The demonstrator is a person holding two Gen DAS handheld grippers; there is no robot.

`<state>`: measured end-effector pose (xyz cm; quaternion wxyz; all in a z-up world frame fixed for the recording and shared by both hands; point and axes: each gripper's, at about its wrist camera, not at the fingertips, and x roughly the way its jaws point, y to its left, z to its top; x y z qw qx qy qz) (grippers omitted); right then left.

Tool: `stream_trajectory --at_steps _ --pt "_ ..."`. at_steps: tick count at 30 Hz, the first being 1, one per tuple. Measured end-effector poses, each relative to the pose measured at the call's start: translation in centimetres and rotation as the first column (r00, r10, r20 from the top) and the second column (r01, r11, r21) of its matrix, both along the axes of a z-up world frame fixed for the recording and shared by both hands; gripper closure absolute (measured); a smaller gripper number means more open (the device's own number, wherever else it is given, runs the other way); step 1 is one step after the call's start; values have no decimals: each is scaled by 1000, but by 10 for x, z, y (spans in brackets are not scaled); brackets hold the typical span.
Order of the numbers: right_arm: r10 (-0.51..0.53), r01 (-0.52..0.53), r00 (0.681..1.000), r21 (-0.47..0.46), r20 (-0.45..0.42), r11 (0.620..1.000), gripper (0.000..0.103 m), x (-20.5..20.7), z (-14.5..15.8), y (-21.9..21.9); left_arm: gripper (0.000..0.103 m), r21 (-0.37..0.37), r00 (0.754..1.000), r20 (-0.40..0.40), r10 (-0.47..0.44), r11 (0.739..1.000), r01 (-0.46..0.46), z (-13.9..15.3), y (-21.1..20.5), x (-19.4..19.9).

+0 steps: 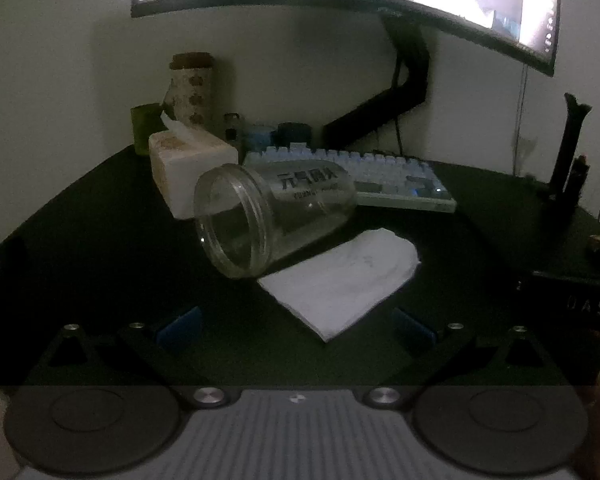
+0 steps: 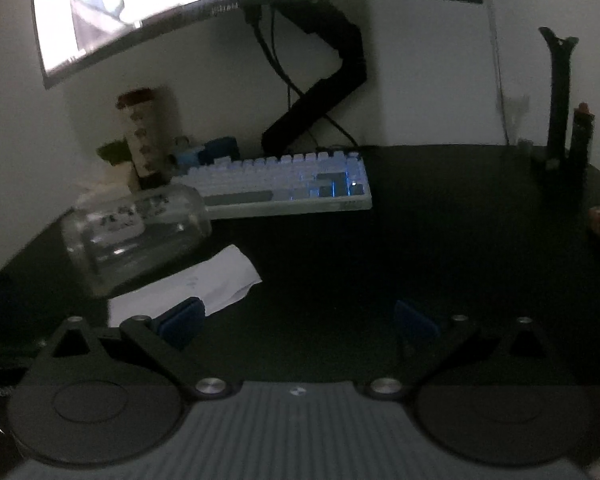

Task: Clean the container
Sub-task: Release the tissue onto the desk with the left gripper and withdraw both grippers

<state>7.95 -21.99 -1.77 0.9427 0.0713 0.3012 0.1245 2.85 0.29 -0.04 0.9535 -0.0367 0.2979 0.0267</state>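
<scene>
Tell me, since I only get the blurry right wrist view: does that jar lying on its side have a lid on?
Observer: No. The left wrist view faces the jar's open mouth, with no lid on it.
Operator: What's the pale block behind it?
Observer: A tissue box, with a tissue sticking out of the top.
Operator: Is the other gripper holding anything?
Observer: No. The left gripper is open and empty, and the napkin lies just ahead of it.
</scene>
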Motion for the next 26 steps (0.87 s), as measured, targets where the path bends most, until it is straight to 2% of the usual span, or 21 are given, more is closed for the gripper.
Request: stream_trajectory --at_steps 4,12,26 --pt "-14 16 999 -40 44 999 0 -10 9 4 0 21 1000 15 -1 1000 0 5 1 -3" --pt "31 -31 1000 -22 -3 999 0 -2 2 7 0 19 1000 -11 -9 1000 9 0 1 4" --pt "68 -68 998 -51 7 996 0 -2 -3 15 0 28 1000 4 -30 999 30 -1 0 3"
